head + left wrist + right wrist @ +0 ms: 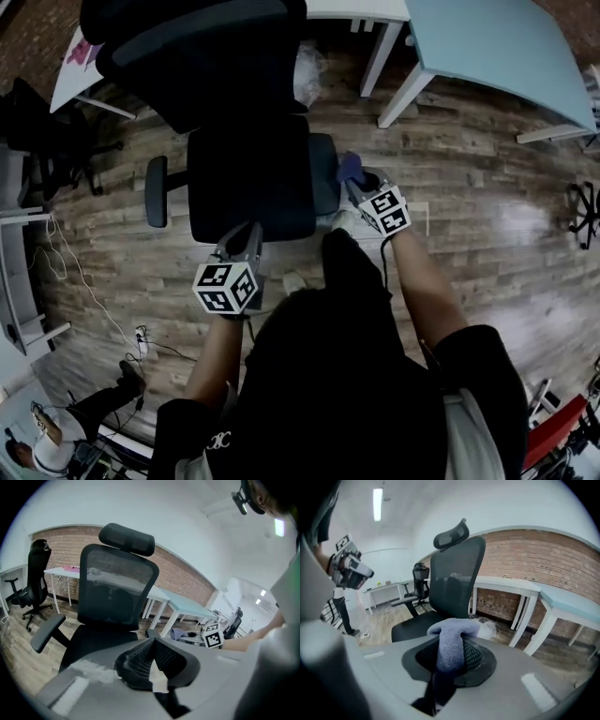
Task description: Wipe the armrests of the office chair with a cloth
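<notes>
The black office chair (251,178) stands in front of me, with its left armrest (156,192) and right armrest (323,173) on either side of the seat. My right gripper (354,184) is shut on a blue-grey cloth (349,167) right beside the right armrest. In the right gripper view the cloth (451,644) bulges out between the jaws, with the chair (454,573) beyond. My left gripper (246,234) hovers at the seat's front edge, shut and holding nothing. The left gripper view shows the chair (117,588), its armrest (47,632) and the cloth (180,633).
A teal-topped table (497,37) stands at the back right and a white table (80,56) at the back left. A plastic bag (307,75) lies behind the chair. Another black chair (47,141) and floor cables (75,272) are on the left.
</notes>
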The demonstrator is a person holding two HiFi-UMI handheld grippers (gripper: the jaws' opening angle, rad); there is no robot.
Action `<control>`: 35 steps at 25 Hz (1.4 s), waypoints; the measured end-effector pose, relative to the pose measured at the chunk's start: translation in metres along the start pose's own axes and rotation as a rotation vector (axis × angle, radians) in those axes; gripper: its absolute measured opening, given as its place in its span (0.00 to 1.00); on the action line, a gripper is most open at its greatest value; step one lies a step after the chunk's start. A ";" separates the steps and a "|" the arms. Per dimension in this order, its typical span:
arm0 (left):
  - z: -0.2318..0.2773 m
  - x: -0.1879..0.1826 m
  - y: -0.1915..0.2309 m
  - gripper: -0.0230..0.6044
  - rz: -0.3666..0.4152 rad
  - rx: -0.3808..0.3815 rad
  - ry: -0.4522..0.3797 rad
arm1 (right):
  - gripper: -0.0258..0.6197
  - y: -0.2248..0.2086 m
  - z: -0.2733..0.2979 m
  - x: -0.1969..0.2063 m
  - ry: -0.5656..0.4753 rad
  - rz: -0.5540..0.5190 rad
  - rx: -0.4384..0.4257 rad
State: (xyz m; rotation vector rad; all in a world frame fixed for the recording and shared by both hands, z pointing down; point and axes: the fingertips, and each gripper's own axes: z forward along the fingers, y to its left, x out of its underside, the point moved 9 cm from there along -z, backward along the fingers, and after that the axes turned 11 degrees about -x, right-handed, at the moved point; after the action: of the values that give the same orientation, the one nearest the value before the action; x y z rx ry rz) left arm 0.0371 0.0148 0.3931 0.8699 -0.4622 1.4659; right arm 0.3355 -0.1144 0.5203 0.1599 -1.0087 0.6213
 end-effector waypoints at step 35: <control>-0.184 0.068 -0.028 0.05 -0.066 -0.014 -0.345 | 0.14 0.259 -0.226 -0.066 -0.438 -0.102 0.063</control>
State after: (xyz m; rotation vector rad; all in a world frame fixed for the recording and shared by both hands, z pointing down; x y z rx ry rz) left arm 0.0282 0.1994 0.3220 1.1220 -0.6918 1.2541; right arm 0.3343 0.1615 0.3042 0.4142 -1.3937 0.5350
